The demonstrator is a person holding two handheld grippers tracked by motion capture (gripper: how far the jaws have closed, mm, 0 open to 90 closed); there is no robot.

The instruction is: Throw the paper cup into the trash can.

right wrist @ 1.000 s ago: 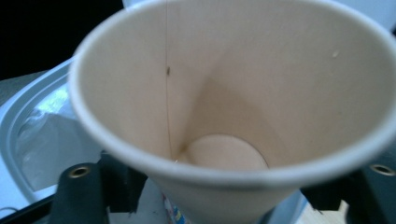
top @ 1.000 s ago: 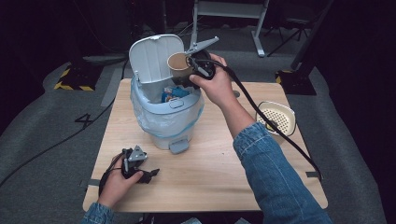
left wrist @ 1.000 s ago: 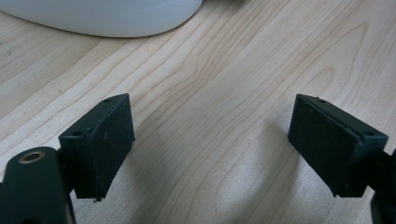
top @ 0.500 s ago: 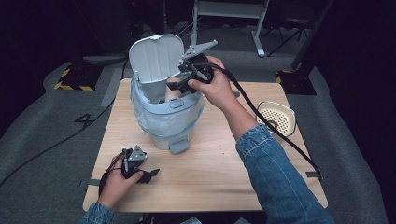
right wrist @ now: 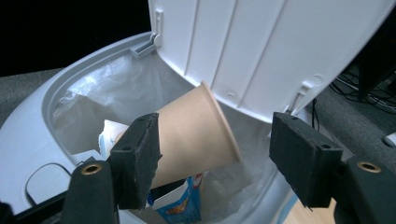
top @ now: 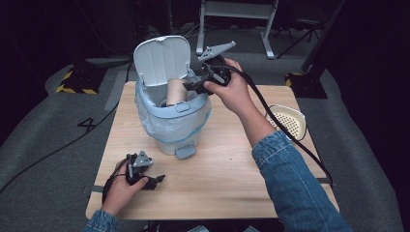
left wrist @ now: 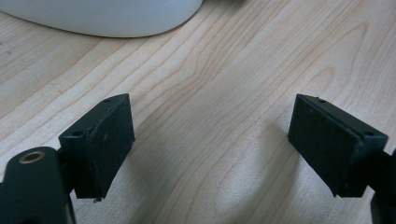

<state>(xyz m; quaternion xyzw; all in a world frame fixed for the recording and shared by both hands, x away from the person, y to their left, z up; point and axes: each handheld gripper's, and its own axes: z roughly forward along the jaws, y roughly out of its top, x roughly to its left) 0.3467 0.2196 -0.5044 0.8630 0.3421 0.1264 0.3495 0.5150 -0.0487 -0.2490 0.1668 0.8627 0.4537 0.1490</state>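
A brown paper cup (top: 175, 92) (right wrist: 196, 133) lies tilted inside the small pedal bin (top: 169, 128), leaning on other rubbish and against the raised white lid (top: 161, 59) (right wrist: 280, 46). My right gripper (top: 193, 86) (right wrist: 215, 154) hovers over the bin's right rim, open, its jaws apart on either side of the cup without holding it. My left gripper (top: 153, 181) (left wrist: 210, 149) rests on the table's front left, open, with bare wood between its jaws.
The bin has a white liner bag (right wrist: 93, 98) and holds a blue-and-white carton (right wrist: 180, 205). A cream perforated dish (top: 290, 121) sits at the table's right edge. The bin's grey pedal (top: 185, 152) faces the front. Bare wood (top: 232, 169) lies ahead of the bin.
The right gripper carried the cup over the bin, tipped down and let it go. The cup now lies inside. The left gripper stayed put.
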